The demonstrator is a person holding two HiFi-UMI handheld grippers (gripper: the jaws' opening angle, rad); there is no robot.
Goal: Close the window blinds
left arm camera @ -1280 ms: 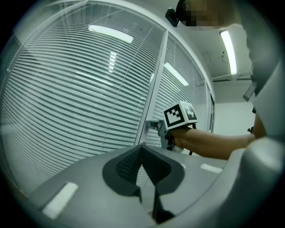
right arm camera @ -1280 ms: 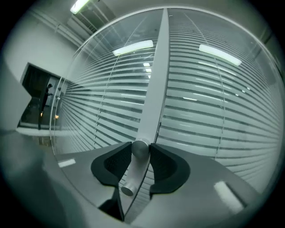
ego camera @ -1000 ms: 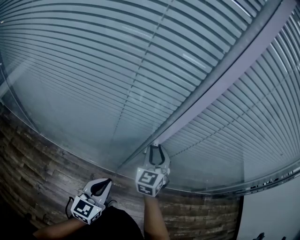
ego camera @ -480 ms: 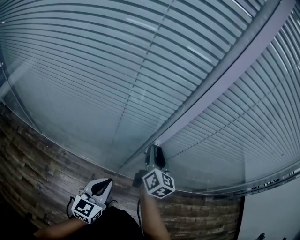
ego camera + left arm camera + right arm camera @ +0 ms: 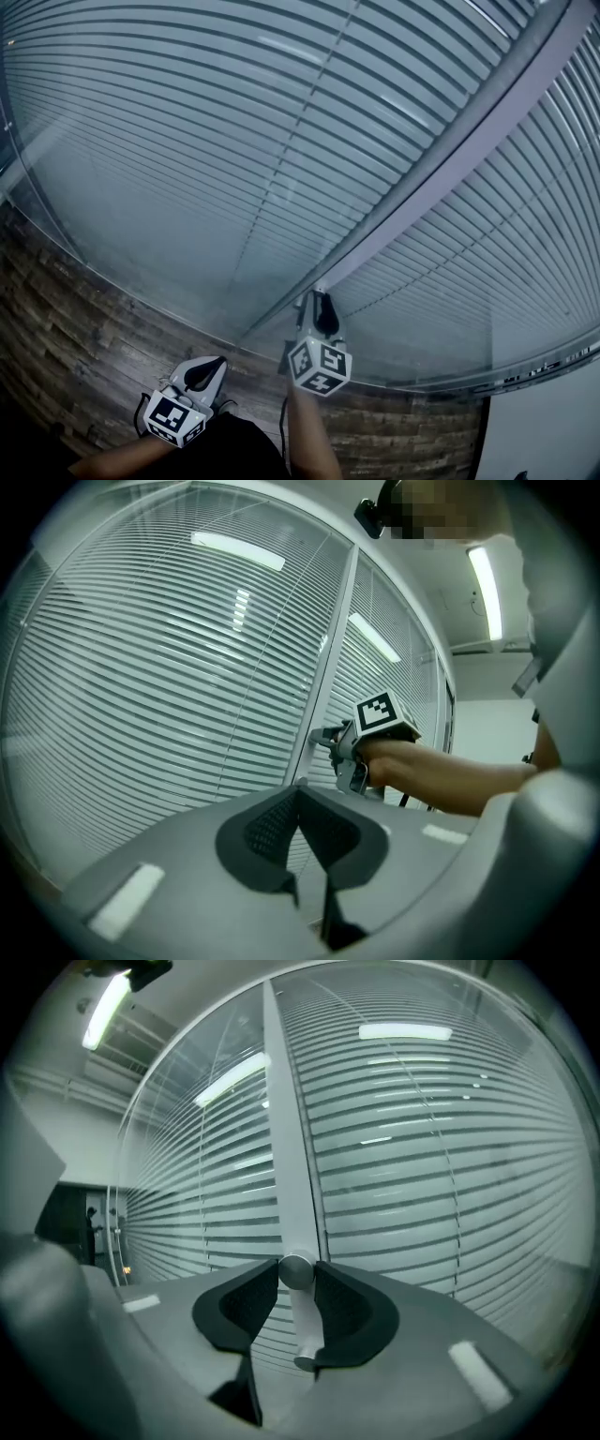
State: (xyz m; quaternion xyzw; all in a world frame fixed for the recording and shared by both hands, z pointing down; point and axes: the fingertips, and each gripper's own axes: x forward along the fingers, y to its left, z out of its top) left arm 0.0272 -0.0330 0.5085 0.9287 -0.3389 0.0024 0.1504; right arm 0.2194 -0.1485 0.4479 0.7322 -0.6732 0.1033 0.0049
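One tilt knob sits on the frame post between the glazed panels. The blinds are behind the glass, slats showing gaps. Right claw has just been closing and is clamped on it. Left claw is closed, empty and low. Step looks like twisting the slats shut. Next: firm clamp, roll wrist, re-grip if travel runs out.

right tool just tightened, gripping, left tool closed

Dark wood-plank floor — the glass wall with its blinds stands on it
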